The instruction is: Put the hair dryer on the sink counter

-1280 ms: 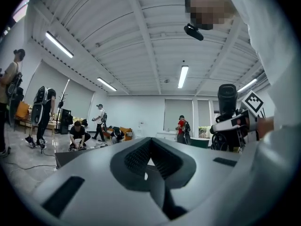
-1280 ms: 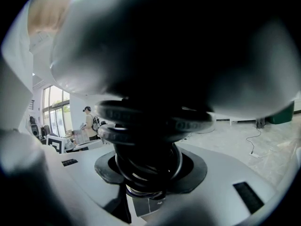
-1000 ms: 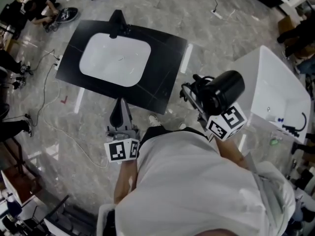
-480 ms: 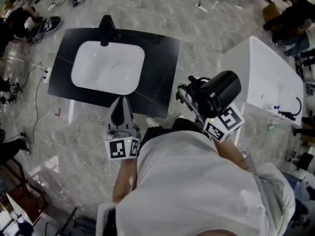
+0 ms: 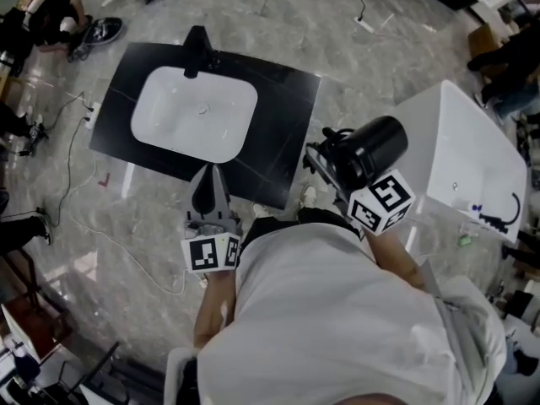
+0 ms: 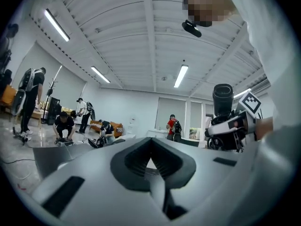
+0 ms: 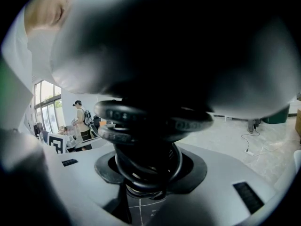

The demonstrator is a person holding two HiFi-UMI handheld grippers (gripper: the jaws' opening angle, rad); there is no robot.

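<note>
In the head view the black sink counter with its white basin and black faucet lies ahead on the marble floor. My right gripper is shut on the black hair dryer, held in the air off the counter's near right corner. The dryer's body and coiled cord fill the right gripper view. My left gripper is shut with nothing in it, and its tip reaches the counter's front edge. From the left gripper view the hair dryer stands upright at the right.
A white tub-like unit stands close on the right. Cables trail over the floor to the left. People crouch at the far left corner. My own shoes show just before the counter.
Both grippers have edged a little toward the counter's front edge. The hair dryer stays gripped and has shifted slightly up and left in the view.
</note>
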